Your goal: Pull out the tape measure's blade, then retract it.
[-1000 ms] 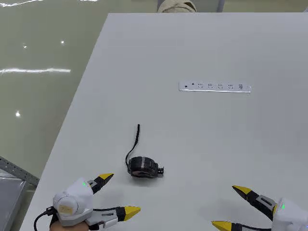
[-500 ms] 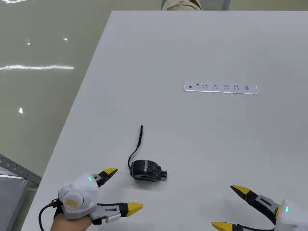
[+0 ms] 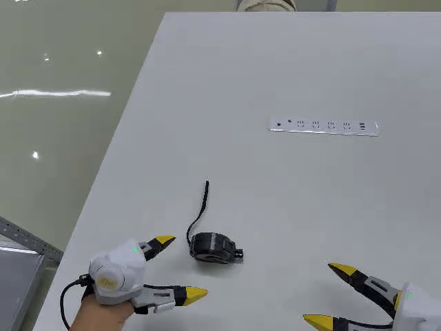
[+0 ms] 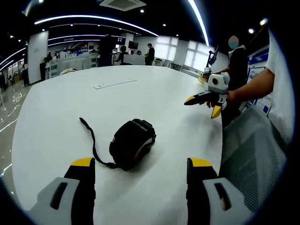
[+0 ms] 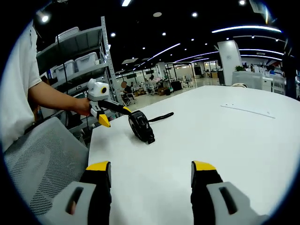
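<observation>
Tape measure [image 3: 215, 247] lies on its side near the white table's [image 3: 289, 193] front-left corner, blade not drawn out, wrist strap [image 3: 202, 207] trailing away from me. I hold my left gripper [image 3: 182, 267] just beside the case, jaws spread wide and empty, aimed at it. My right gripper [image 3: 325, 294], equally wide and empty, waits well apart on the other side. I judge the 2 are set to flank it: 1 to pin the case, 1 to take the blade tip.

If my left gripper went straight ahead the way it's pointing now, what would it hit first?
Probably the tape measure. It lies straight ahead of the left gripper, in line with the gap between its open jaws, and nothing sits in front of it. How far off it is stays hard to judge.
</observation>
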Demonstrator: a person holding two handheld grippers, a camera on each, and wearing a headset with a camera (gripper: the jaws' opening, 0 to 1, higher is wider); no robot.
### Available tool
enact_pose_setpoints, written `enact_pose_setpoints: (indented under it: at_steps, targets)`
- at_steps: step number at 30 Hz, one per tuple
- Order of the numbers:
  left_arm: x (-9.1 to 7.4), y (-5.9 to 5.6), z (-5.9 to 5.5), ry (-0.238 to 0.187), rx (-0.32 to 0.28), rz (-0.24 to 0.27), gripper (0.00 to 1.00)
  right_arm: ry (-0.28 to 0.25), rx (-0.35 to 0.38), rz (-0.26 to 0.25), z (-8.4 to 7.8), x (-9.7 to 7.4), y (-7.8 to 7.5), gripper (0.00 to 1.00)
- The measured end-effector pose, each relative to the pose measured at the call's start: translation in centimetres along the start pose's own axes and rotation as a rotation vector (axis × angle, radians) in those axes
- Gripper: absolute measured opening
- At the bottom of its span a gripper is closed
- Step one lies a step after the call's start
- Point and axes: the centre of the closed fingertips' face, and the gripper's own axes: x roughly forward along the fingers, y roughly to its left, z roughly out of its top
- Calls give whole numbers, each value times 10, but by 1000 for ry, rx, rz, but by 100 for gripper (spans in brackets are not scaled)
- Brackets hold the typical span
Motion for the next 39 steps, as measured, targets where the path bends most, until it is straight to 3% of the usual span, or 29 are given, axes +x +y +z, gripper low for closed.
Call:
enact_pose_setpoints:
  at_steps: [20,39]
  targets:
    - [21,12,-2,53,42,-43,72,1,4,38,0,22,-18,68]
    - [38,20,-4,83,54,-85,67,15,-1,100,-2,49,-20,62]
